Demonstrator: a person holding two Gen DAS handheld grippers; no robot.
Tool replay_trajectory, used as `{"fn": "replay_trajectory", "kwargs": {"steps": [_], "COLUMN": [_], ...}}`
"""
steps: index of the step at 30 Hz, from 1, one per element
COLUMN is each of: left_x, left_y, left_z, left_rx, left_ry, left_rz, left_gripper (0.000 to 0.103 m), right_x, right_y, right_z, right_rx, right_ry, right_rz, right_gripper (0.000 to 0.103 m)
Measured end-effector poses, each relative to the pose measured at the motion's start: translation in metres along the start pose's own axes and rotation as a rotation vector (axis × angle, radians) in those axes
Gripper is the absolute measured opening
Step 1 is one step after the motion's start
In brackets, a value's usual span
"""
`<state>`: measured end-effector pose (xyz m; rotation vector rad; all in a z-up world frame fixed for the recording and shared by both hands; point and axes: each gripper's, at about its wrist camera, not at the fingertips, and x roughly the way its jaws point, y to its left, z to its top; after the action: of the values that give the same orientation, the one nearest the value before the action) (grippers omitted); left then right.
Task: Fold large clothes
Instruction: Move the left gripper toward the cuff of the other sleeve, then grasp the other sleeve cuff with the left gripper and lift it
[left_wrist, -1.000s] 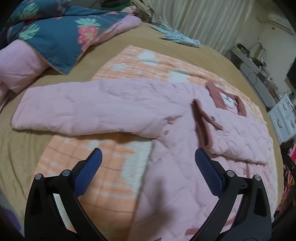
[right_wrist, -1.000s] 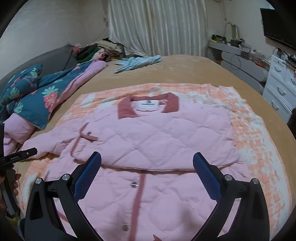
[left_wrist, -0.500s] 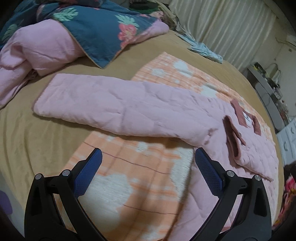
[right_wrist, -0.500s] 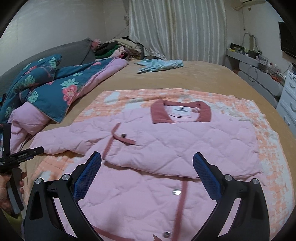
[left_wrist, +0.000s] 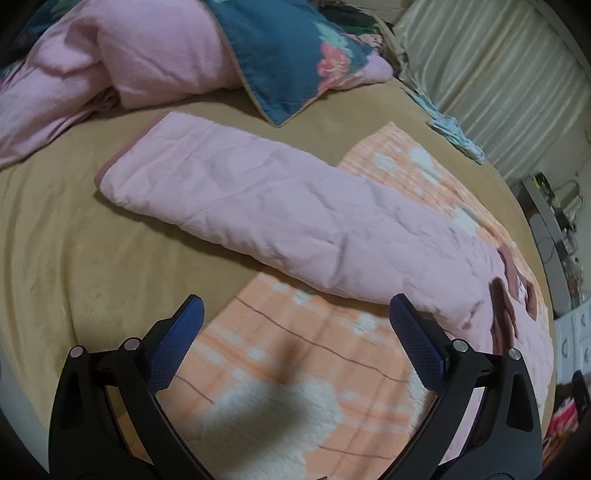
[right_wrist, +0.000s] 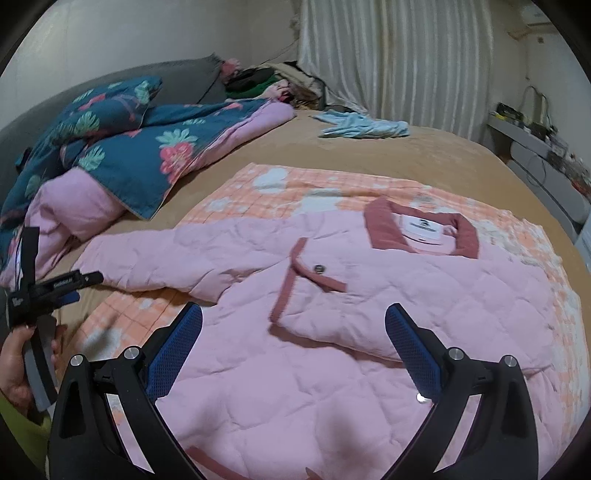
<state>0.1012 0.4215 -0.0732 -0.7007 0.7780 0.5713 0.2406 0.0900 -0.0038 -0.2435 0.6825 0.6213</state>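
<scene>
so in the left wrist view, the left gripper (left_wrist: 293, 321) hangs with jaws spread wide and empty over the orange checked blanket (left_wrist: 295, 354) at lower centre, while one sleeve (left_wrist: 258, 199) of the pink quilted jacket (left_wrist: 461, 266) lies stretched out flat toward the upper left, unfolded. in the right wrist view, the right gripper (right_wrist: 293, 332) is likewise spread and empty above the jacket body (right_wrist: 314, 387) at centre; the other sleeve (right_wrist: 406, 295) is already folded across the chest below the collar (right_wrist: 421, 229). judging by this, one sleeve and the body folds remain.
</scene>
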Motion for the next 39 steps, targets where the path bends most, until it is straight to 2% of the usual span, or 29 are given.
{"fn": "replay_trajectory", "kwargs": {"steps": [7,11,18,21,22,23,25,26,27,29,30,35,39], "left_x": [0.02,0.034,0.055,0.061,0.063,0.066,0.068,0.067,0.063,0.049,0.038,-0.013,-0.048], "left_y": [0.033,0.051,0.073,0.077,0.078,0.077,0.079,0.081,0.082,0.077,0.073,0.042,0.011], "left_z": [0.012,0.019,0.035,0.046,0.05,0.053,0.06,0.063,0.065,0.07,0.073,0.082,0.087], "left_rx": [-0.089,-0.172,-0.269,-0.282,-0.281,-0.28,-0.284,-0.288,-0.292,-0.27,-0.254,-0.177,-0.113], "left_ry": [0.002,0.011,-0.014,-0.043,-0.055,-0.061,-0.063,-0.065,-0.082,-0.135,-0.163,-0.283,-0.345], "left_rz": [0.003,-0.022,-0.036,-0.014,0.002,0.017,0.045,0.036,0.023,0.008,-0.001,-0.044,-0.087], "left_gripper": [0.094,0.094,0.094,0.094,0.09,0.072,0.052,0.044,0.03,0.019,0.015,0.012,0.011], "right_x": [0.026,0.039,0.057,0.062,0.062,0.062,0.061,0.06,0.059,0.056,0.054,0.04,0.021], "right_y": [0.032,0.042,0.043,0.035,0.031,0.028,0.021,0.017,0.015,0.008,0.004,-0.008,-0.017], "right_z": [-0.001,-0.003,-0.01,-0.014,-0.016,-0.018,-0.021,-0.022,-0.023,-0.024,-0.024,-0.024,-0.025], "right_rx": [-0.053,-0.056,-0.041,-0.023,-0.017,-0.013,-0.005,0.0,0.004,0.016,0.028,0.055,0.064], "right_ry": [0.035,0.052,0.079,0.092,0.094,0.096,0.098,0.098,0.098,0.093,0.093,0.066,0.037], "right_rz": [0.025,0.038,0.038,0.028,0.024,0.019,0.011,0.007,0.004,0.003,0.009,0.002,-0.008], "right_gripper": [0.099,0.099,0.099,0.099,0.099,0.099,0.099,0.099,0.099,0.099,0.099,0.099,0.099]}}
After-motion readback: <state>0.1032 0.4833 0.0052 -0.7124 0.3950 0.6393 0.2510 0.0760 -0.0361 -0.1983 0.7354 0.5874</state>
